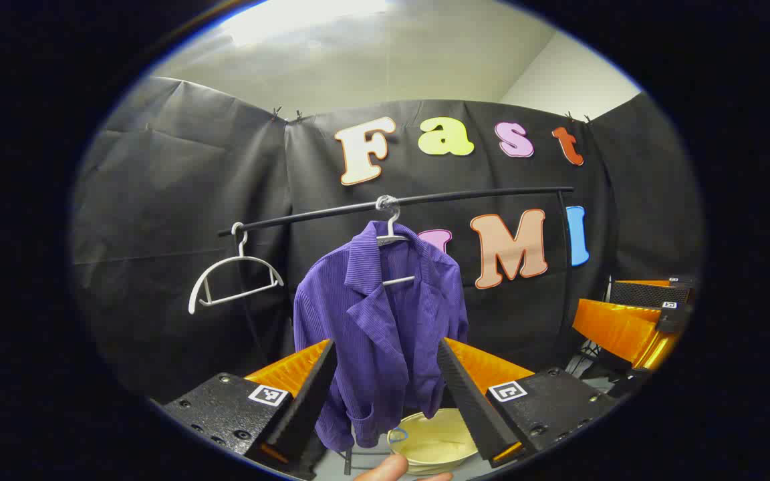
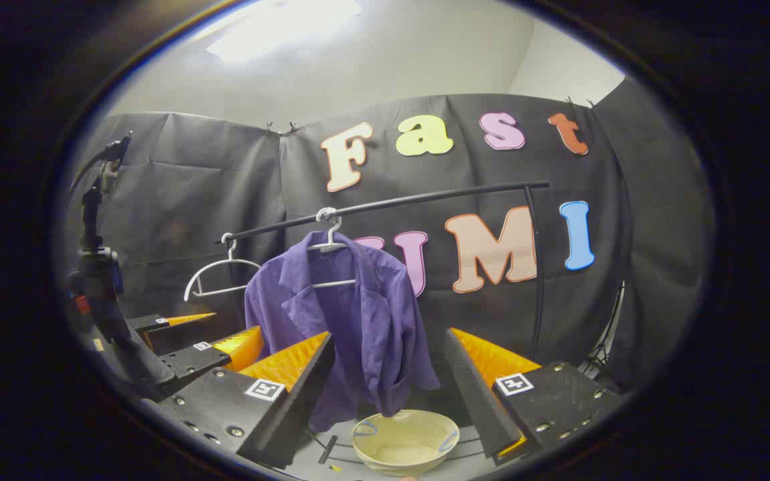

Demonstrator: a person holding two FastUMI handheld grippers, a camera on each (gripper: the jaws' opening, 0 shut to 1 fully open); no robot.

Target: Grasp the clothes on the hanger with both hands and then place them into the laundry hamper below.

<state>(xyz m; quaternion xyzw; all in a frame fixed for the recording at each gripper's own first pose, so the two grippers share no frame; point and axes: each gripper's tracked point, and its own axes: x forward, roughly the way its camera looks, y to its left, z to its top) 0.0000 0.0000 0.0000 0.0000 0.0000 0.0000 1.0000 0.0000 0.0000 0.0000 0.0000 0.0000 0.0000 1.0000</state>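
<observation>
At frame centre, the purple ribbed shirt (image 1: 378,321) hangs on its white hanger (image 1: 393,234) above the cream hamper bowl (image 2: 405,437). I hold both grippers' jaws released, well short of it. Tugging unevenly could snag the collar and drag the hanger along the black rail (image 1: 425,200).
</observation>
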